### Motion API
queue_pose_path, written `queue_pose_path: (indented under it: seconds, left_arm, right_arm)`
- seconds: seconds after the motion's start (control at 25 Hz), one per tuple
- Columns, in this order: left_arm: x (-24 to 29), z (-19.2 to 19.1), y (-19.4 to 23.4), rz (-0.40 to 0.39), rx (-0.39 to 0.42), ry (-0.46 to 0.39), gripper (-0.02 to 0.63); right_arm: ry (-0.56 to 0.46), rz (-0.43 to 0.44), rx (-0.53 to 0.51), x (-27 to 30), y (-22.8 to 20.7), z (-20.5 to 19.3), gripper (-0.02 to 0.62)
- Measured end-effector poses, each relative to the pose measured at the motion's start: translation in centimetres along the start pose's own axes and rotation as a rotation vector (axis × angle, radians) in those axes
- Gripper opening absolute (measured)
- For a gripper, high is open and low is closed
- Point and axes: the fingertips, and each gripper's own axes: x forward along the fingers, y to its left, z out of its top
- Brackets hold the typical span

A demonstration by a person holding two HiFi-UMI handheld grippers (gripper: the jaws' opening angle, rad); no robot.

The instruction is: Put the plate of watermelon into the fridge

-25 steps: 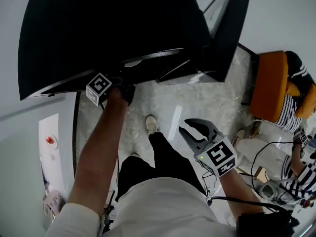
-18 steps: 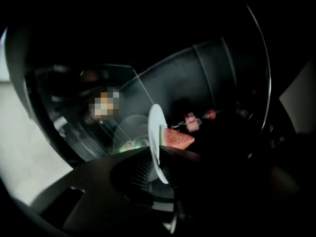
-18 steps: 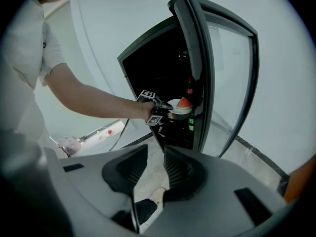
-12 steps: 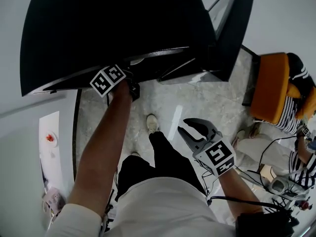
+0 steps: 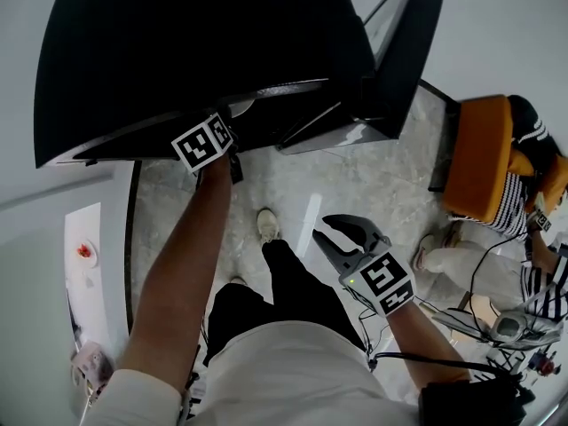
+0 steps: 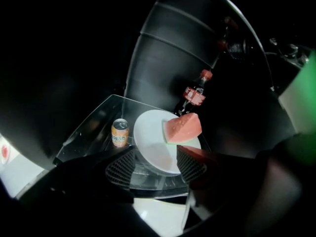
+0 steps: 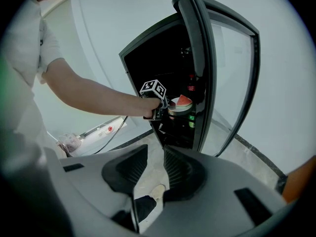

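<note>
A white plate [image 6: 153, 149] with a red watermelon wedge [image 6: 182, 128] rests on the glass shelf [image 6: 91, 127] inside the dark fridge [image 5: 204, 51]. My left gripper [image 6: 155, 164] reaches into the fridge and its jaws are opening. Its ribbed pads [image 6: 121, 168] flank the plate's near rim without pressing on it. From the right gripper view, the left gripper [image 7: 162, 111] sits at the plate [image 7: 178, 107] on the shelf. My right gripper [image 5: 342, 238] hangs open and empty over the floor, below the fridge door [image 5: 408, 51].
An orange can [image 6: 119, 132] stands left of the plate and a cola bottle [image 6: 195, 94] behind it. A person in a striped shirt sits by an orange chair [image 5: 484, 153] at the right. A white counter [image 5: 84, 256] runs along the left. Cables lie at lower right.
The left gripper's marker cube has shifted right and turned at the fridge opening. The right gripper has drifted slightly left and stays open.
</note>
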Motion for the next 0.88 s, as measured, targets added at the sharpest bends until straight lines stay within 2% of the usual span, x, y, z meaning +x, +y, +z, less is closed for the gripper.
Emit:
queue_pose_path:
  seconds: [0.4, 0.52, 0.68, 0.72, 0.88]
  left_arm:
    - [-4.1, -0.5, -0.7, -0.081, 0.055, -0.017, 0.256]
    - [-6.2, -1.2, -1.0, -0.133, 0.066, -0.006, 0.256]
    - [-11.6, -3.1, -1.4, -0.226, 0.133, 0.019, 0.250]
    - [-13.4, -3.7, -1.9, -0.259, 0.147, 0.023, 0.231]
    - [-20.9, -6.6, -1.6, -0.352, 0.202, 0.041, 0.063]
  right_arm:
    - [-0.006, 0.007, -0.028, 0.5, 1.8, 0.4, 0.112]
    - [-0.013, 0.006, -0.035, 1.1, 2.4, 0.8, 0.112]
    - [-0.034, -0.011, -0.067, 0.5, 4.6, 0.7, 0.094]
    - [-0.043, -0.022, -0.080, -0.1, 5.2, 0.7, 0.087]
    - [-0.061, -0.057, -0.119, -1.8, 8.7, 0.3, 0.048]
